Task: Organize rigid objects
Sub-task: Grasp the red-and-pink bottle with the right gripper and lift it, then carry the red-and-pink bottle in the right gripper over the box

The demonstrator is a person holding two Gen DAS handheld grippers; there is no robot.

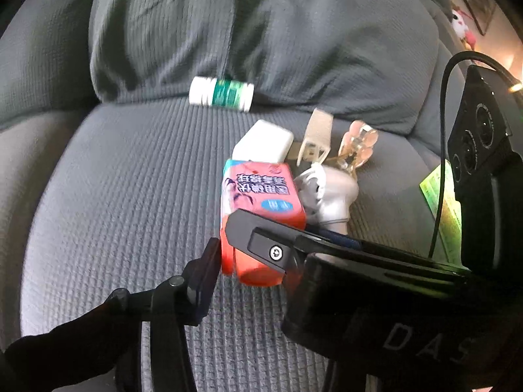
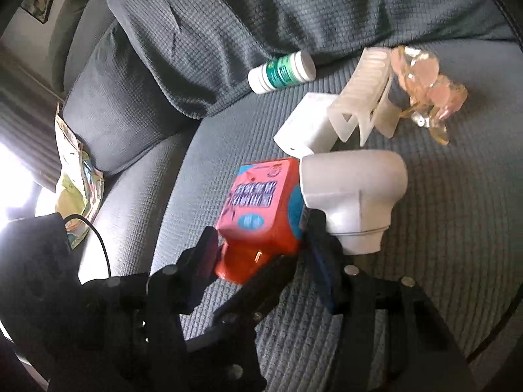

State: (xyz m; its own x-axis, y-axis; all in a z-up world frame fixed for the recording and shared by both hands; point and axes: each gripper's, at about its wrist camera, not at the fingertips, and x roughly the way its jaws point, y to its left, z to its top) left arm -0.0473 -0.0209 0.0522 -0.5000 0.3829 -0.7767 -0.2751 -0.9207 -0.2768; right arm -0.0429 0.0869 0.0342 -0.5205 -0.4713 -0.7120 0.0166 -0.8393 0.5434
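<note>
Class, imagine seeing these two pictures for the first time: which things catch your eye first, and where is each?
The orange-pink box at the centre of the grey seat cushion, clamped between both grippers' black fingers. Beside it lies a white pipe elbow; behind, against the backrest, a green-labelled white bottle lies on its side.

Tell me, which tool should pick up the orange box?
Probably the right tool: the orange box sits squarely between its pads. The left tool has a finger lying across the box.

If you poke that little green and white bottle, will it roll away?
Probably. The bottle is round and lies on its side, so a nudge could roll it. The ribbed cushion may slow it. It looks small and hard, so likely light and stiff.
</note>
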